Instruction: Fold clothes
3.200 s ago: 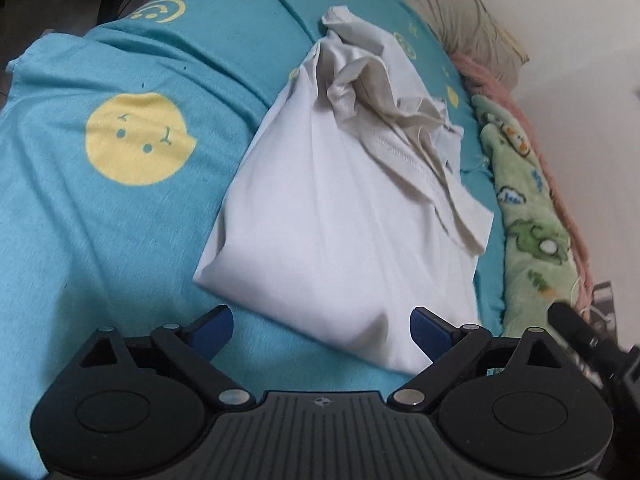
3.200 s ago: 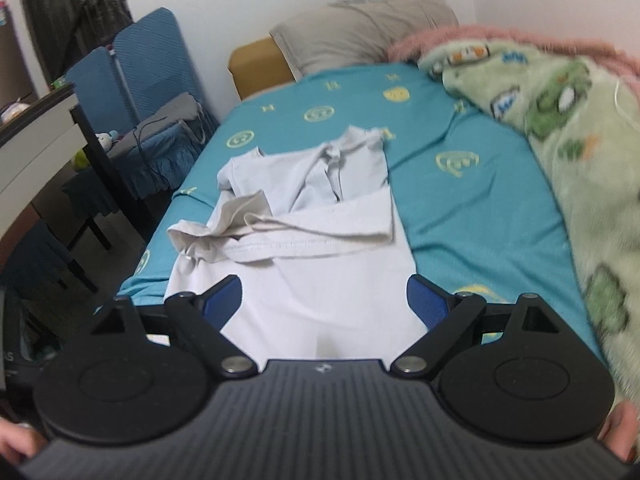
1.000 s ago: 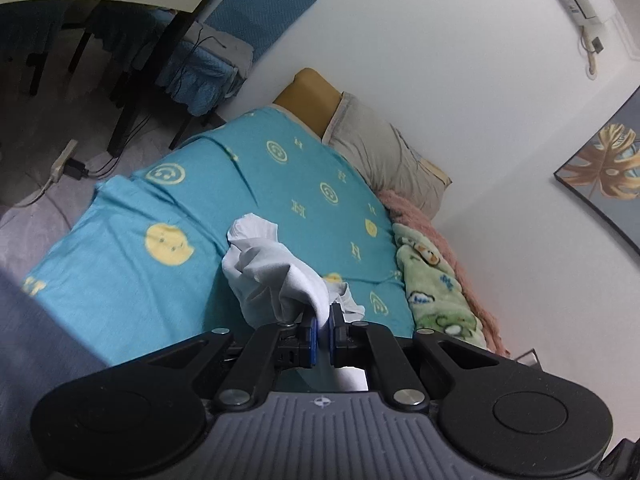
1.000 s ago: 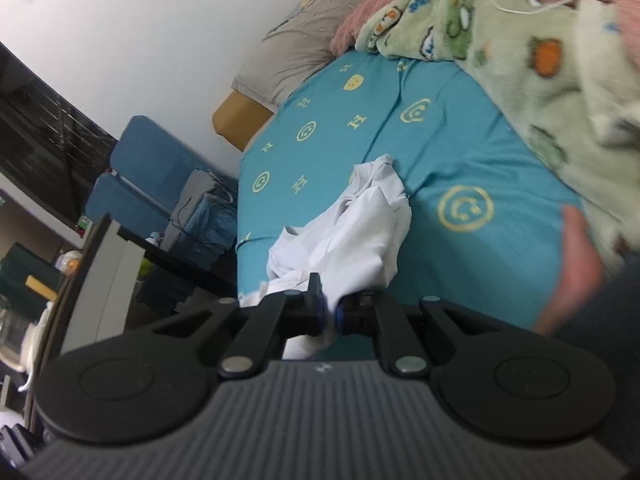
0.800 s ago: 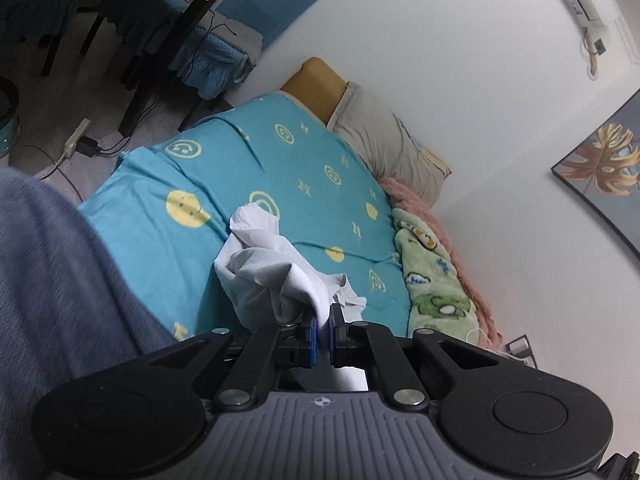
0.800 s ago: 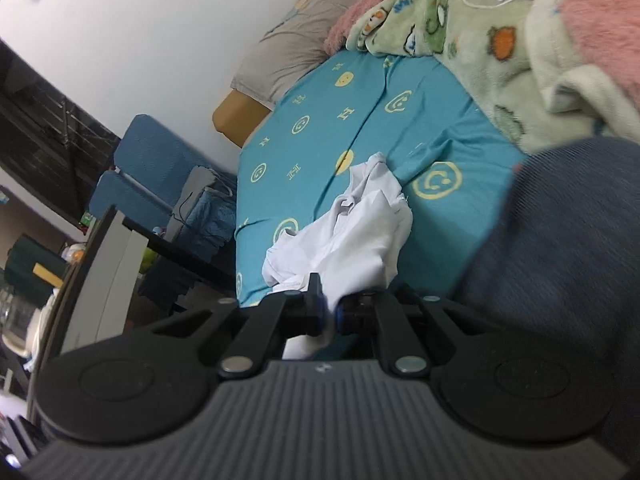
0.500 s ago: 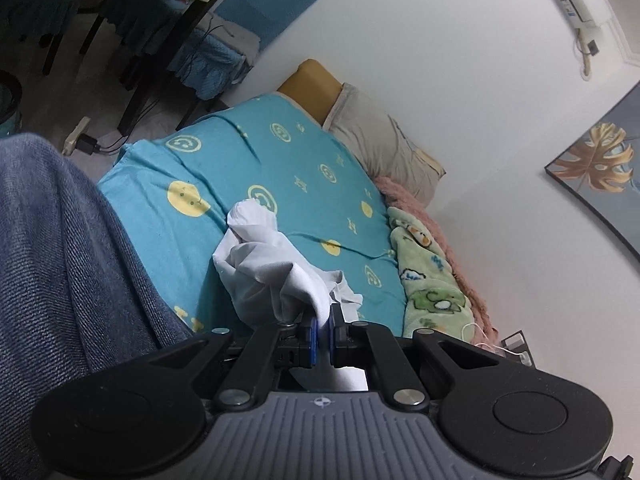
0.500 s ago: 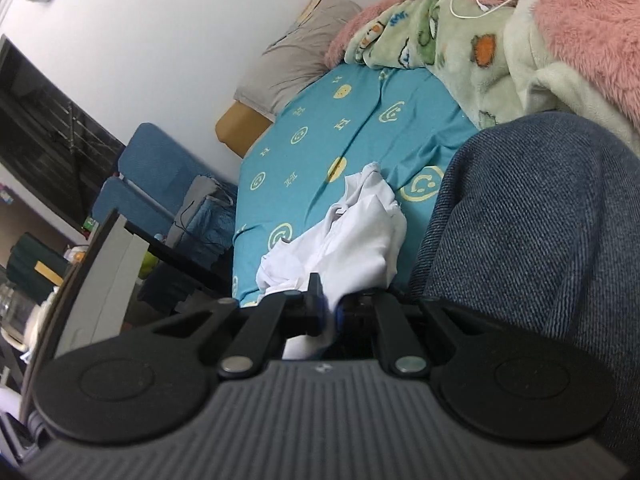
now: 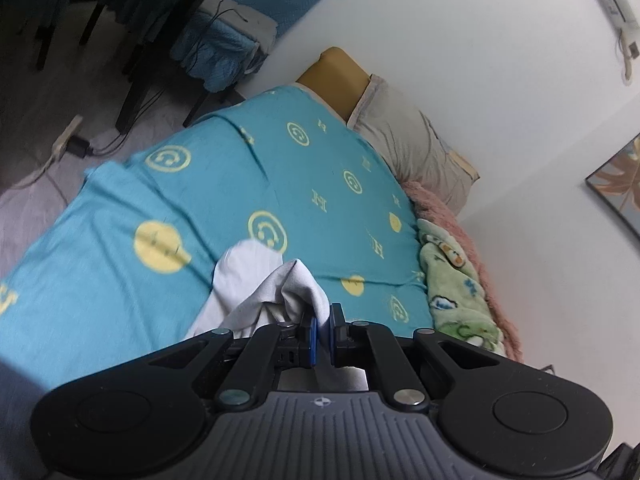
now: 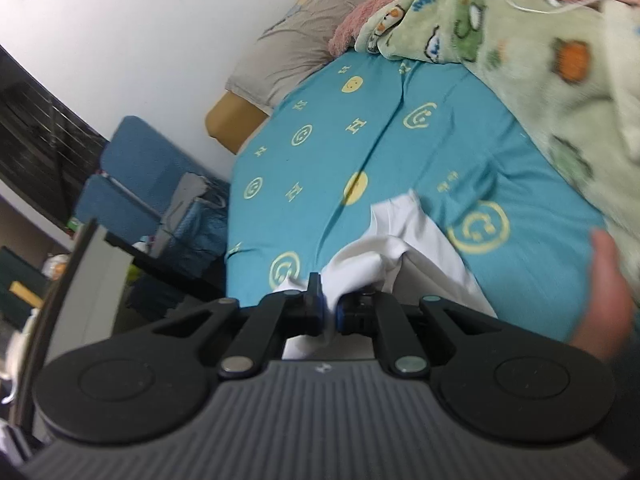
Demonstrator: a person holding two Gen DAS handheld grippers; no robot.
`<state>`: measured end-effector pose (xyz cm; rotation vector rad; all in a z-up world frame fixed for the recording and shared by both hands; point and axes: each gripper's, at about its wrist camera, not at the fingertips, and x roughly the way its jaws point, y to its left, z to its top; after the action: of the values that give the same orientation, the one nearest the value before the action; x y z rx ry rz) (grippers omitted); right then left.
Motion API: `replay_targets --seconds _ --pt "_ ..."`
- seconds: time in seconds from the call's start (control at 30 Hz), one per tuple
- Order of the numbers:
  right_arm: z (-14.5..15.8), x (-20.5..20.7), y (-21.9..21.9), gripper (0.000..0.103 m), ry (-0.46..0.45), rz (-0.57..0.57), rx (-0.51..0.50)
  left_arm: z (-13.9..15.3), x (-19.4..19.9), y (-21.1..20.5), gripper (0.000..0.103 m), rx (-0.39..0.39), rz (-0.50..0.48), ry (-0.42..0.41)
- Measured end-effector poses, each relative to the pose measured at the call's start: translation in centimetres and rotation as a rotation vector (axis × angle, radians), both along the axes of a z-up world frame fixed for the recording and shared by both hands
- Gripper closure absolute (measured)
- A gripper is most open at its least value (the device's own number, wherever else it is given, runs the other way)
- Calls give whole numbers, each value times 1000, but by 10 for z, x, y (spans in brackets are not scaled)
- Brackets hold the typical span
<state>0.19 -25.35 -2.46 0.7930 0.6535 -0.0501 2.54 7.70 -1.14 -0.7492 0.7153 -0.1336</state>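
Observation:
A white shirt hangs bunched over the teal bed sheet with yellow smiley faces. My left gripper is shut on one edge of the cloth, its blue pads pinching a fold. In the right wrist view the same white shirt drapes down toward the sheet, and my right gripper is shut on another edge. Both grippers hold it above the bed; the shirt's lower part is hidden behind them.
A grey pillow lies at the bed's head by the white wall. A green cartoon blanket and a pink blanket run along the wall side. Blue chairs and a dark desk stand past the bed's other edge. A hand shows at right.
Both grippers closed on the shirt after lying open by it, lifted it off the sheet, and have swung forward; the blue-clothed body that filled the frames' sides has left view.

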Motion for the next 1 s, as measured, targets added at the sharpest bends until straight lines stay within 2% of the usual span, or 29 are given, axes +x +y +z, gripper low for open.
replay_targets --seconds 0.2,0.4,0.53,0.7,0.8,0.97,1.0 --pt "-25 62 -5 93 55 -7 8 -24 63 -9 97 -8 16 22" --pt "-55 104 -18 92 99 -19 24 -38 112 -31 96 115 -52 -21" --pt "-67 120 -24 92 107 2 40 -53 108 -36 96 144 -71 -113" --pt "-73 135 -21 91 96 55 19 -71 119 -25 96 95 -44 -87" --pt "-77 144 -18 91 87 88 3 -78 131 -23 95 110 -50 -88" --pt "-92 167 -13 90 131 134 -46 -90 147 -29 94 181 -70 -62" --pt "-93 169 -11 84 136 147 -65 -90 148 -30 86 188 -77 -59"
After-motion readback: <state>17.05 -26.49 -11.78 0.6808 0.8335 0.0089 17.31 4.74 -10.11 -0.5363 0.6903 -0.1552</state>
